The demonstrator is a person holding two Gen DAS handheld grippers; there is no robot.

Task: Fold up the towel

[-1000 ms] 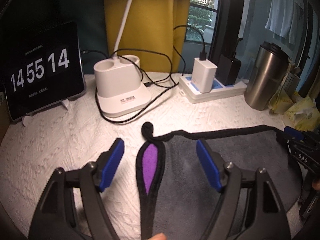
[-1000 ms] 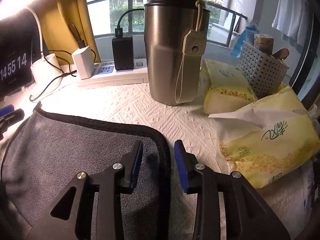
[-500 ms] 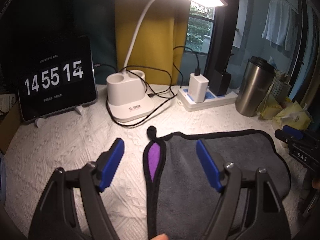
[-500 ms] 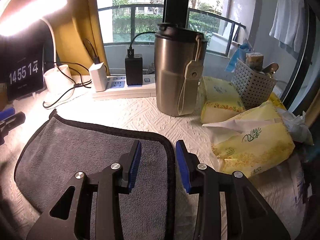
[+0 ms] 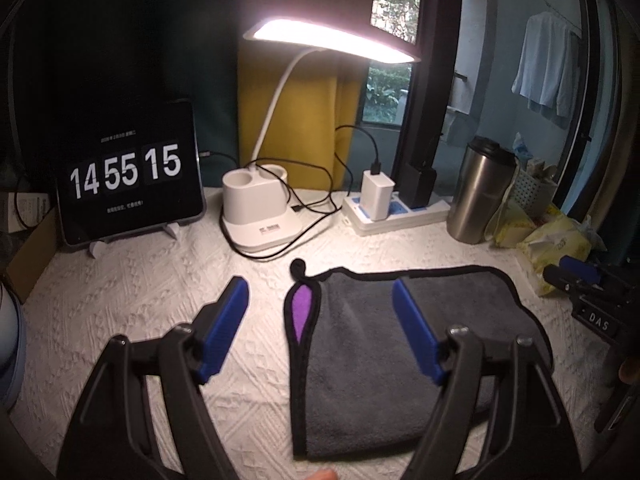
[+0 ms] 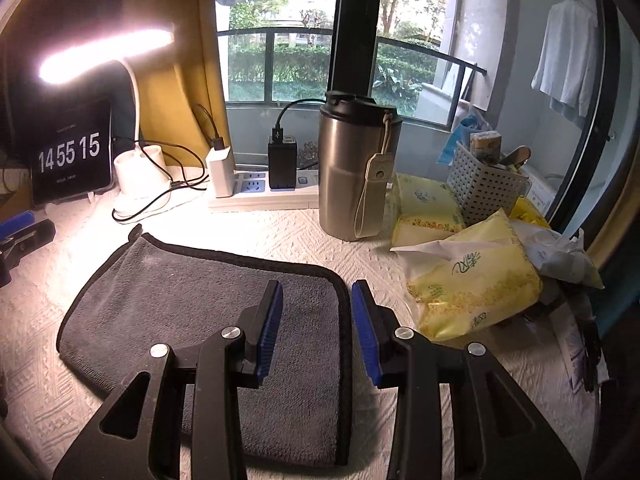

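Lying flat beneath both grippers: folded grey towel (image 5: 368,344). Left gripper (image 5: 320,300) spread wide, empty; right gripper (image 6: 316,300) parted, empty.

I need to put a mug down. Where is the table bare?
Bare cloth lies left of the towel, in front of the tablet and lamp base. The right is crowded: tumbler, tissue packs, basket.

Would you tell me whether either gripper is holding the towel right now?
Neither: left gripper and right gripper are both open above the towel.
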